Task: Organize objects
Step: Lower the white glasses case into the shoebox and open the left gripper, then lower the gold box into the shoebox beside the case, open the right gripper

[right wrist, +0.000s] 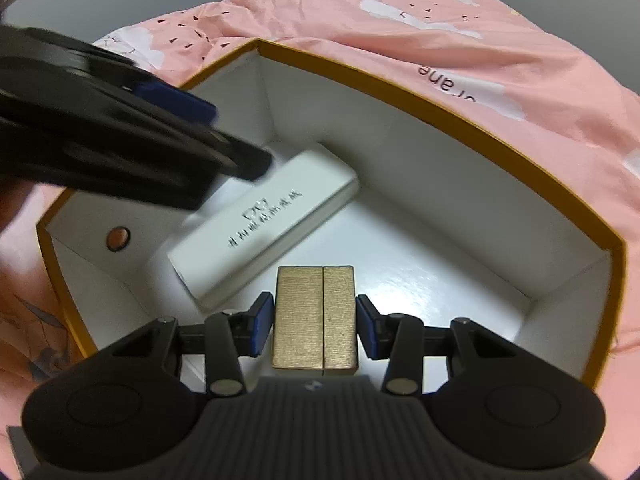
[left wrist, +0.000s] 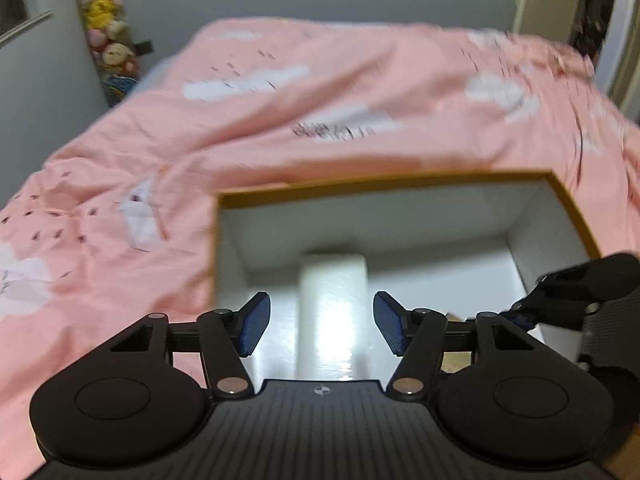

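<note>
Pink bedding (right wrist: 460,40) printed with white clouds and small dark birds covers the bed, with grey walls behind it and a heap of soft toys (left wrist: 106,28) hanging in the far corner. On the bedding sits an open storage box (right wrist: 480,128) with an orange rim and white inner walls; one of its side walls has a small round hole. Inside it, a long white carton (right wrist: 260,228) with dark printed characters lies flat on the box floor, set at a slant toward the far corner. The left gripper (left wrist: 322,326) hangs above that carton with its blue pads (left wrist: 256,328) spread well apart and nothing between them; the white carton shows below the gap, lying apart from the pads. From the other side its black frame crosses over the near end of the carton, blurred. The right gripper (right wrist: 316,326) is inside the box at the near side, clamped on a small gold-coloured box (right wrist: 314,316) with a brushed finish and a seam down its middle; the blue pads press against its two sides. That gold box stands just beside the near end of the white carton; whether they touch I cannot tell.
</note>
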{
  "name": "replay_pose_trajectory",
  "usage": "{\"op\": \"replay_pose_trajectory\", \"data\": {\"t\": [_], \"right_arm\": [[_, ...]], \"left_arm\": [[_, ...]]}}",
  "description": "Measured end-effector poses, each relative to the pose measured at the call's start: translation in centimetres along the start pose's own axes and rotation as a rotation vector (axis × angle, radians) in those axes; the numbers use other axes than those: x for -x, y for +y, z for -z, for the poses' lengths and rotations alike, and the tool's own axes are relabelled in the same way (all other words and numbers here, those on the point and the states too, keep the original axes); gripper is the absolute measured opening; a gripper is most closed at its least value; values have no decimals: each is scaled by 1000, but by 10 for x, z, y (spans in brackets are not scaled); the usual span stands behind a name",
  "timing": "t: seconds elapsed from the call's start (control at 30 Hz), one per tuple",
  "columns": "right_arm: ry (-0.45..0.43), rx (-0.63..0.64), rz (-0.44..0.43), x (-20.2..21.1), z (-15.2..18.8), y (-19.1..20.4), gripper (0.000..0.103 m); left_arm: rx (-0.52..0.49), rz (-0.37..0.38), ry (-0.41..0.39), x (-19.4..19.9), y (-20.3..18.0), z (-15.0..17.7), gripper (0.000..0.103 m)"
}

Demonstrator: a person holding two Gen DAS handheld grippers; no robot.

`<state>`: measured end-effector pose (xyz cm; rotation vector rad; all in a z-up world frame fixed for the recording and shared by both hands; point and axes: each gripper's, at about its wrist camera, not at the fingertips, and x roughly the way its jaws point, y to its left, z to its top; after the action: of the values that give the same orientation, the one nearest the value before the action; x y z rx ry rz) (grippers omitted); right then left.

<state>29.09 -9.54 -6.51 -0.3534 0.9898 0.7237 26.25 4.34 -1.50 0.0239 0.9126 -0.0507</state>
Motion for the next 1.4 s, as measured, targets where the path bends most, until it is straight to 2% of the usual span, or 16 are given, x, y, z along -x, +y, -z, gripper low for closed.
{"op": "replay_pose_trajectory", "data": {"t": [0.07, 0.1, 0.13, 0.3, 0.53, 0.77, 0.93, 1.07, 1.2, 1.4], "right_arm": [[2, -15, -13, -3, -3, 2, 46], [5, -28, -12, -5, -5, 3, 46], [5, -40, -4, -8, -8, 3, 46], [-11, -82, 13, -15, -20, 8, 46], [-33, -108, 2, -24, -33, 15, 46], [-83, -39, 4, -29, -40, 24, 46], [-87, 1, -6, -21, -40, 26, 46], [-106, 68, -84, 1, -37, 31, 46], [-101, 120, -228, 15, -31, 39, 46], [-92, 266, -330, 16, -27, 57, 46]], "left_arm": [[58, 4, -30, 11, 17, 2, 70], [86, 18, -40, 15, 25, 4, 62], [118, 38, -44, 18, 33, 5, 62], [191, 34, -57, 29, 53, 20, 62], [239, 77, -16, 25, 68, 38, 62], [278, 101, 5, 20, 75, 49, 62], [278, 117, 12, 22, 76, 52, 62], [306, 123, 41, 23, 78, 55, 62], [321, 119, 41, 26, 78, 57, 61], [327, 118, 49, 28, 78, 61, 57]]}}
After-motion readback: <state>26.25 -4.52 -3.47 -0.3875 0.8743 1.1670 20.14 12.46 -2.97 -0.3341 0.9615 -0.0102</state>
